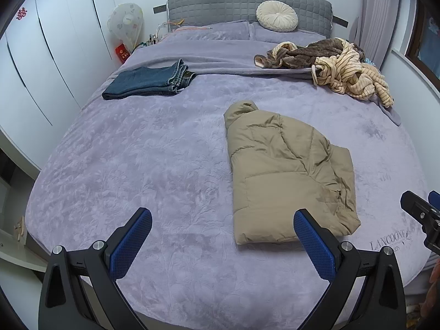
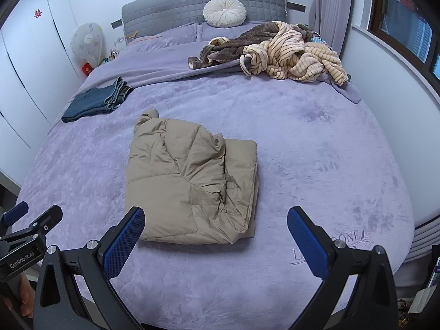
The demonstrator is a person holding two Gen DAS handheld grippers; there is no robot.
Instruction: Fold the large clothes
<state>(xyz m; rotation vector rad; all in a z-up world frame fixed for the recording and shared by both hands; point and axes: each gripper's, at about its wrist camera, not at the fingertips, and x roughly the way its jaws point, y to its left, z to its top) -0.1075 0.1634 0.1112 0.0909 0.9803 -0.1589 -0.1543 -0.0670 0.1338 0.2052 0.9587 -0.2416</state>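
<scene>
A tan puffer jacket [image 1: 286, 176] [image 2: 192, 181] lies folded into a compact bundle on the purple bed [image 1: 165, 143] [image 2: 316, 143], near its foot. My left gripper [image 1: 222, 220] stands open above the bed's foot, its right finger just in front of the jacket's near edge. My right gripper [image 2: 217, 218] is open too, with its left finger at the jacket's near left corner. Neither holds anything. Each gripper shows at the side of the other's view: the right gripper [image 1: 420, 214], the left gripper [image 2: 30, 222].
Folded blue jeans [image 1: 150, 81] [image 2: 97, 100] lie at the bed's far left. A heap of striped cream and brown fleece clothes [image 1: 338, 66] [image 2: 283, 51] sits far right. A round cushion [image 1: 277, 16] leans on the grey headboard. White wardrobes [image 1: 41, 63] line the left wall.
</scene>
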